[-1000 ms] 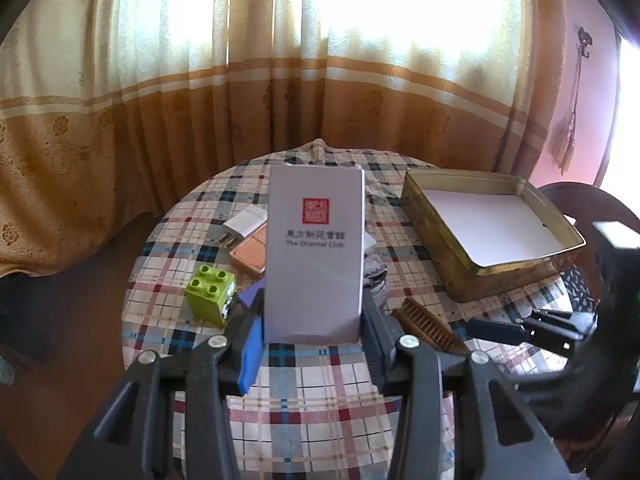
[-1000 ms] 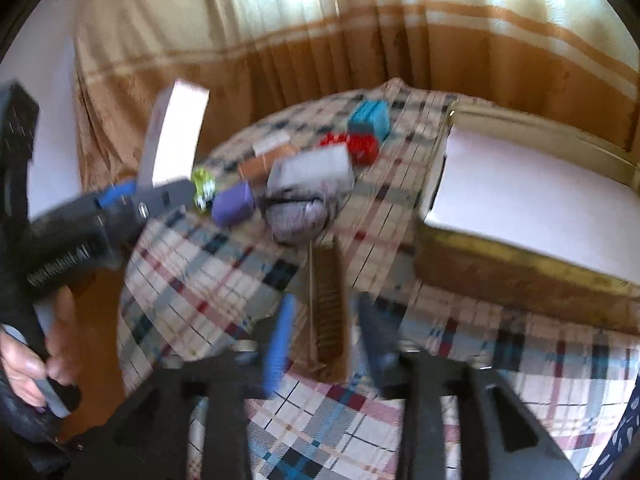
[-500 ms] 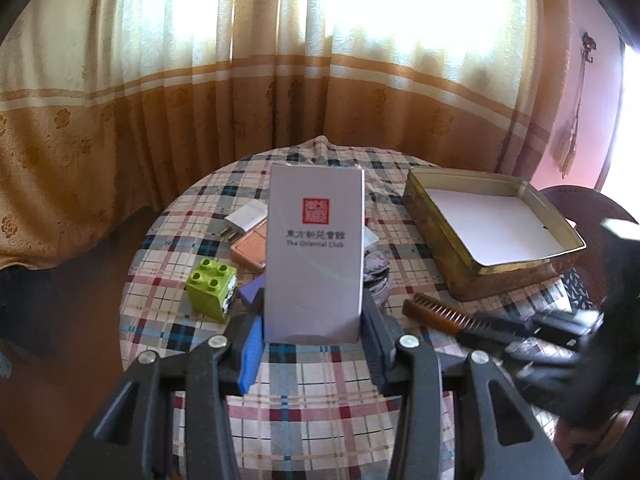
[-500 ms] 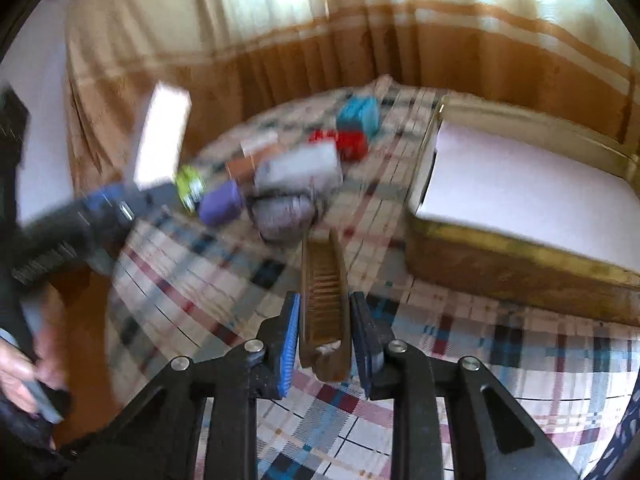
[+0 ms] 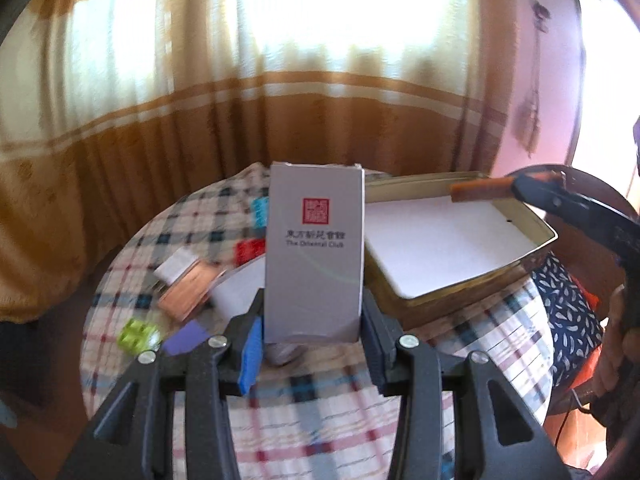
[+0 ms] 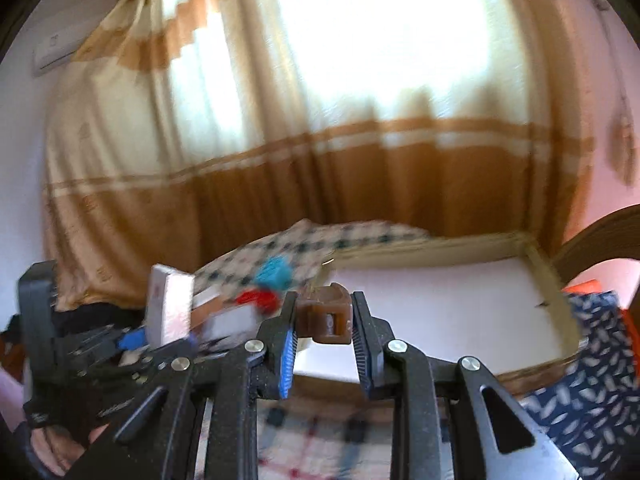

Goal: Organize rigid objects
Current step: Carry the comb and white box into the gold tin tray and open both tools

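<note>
My left gripper (image 5: 313, 330) is shut on a tall white box (image 5: 316, 252) with a red seal, held upright above the checked table (image 5: 320, 420). My right gripper (image 6: 325, 330) is shut on a brown wooden comb (image 6: 325, 316) and holds it lifted over the near edge of the gold tin (image 6: 568, 312) with a white liner. In the left wrist view the comb (image 5: 480, 191) hangs over the tin's (image 5: 448, 304) far right side. The white box also shows in the right wrist view (image 6: 168, 308).
On the table left of the tin lie a green brick (image 5: 138, 334), a purple block (image 5: 186, 340), a copper case (image 5: 190, 292), a white charger (image 5: 176, 266), a red brick (image 5: 250, 248) and a blue brick (image 5: 260, 208). A patterned cloth (image 5: 568, 312) lies at right.
My right gripper has lifted the comb off the table and carried it up over the tin. My left gripper has moved right and higher with the white box.
</note>
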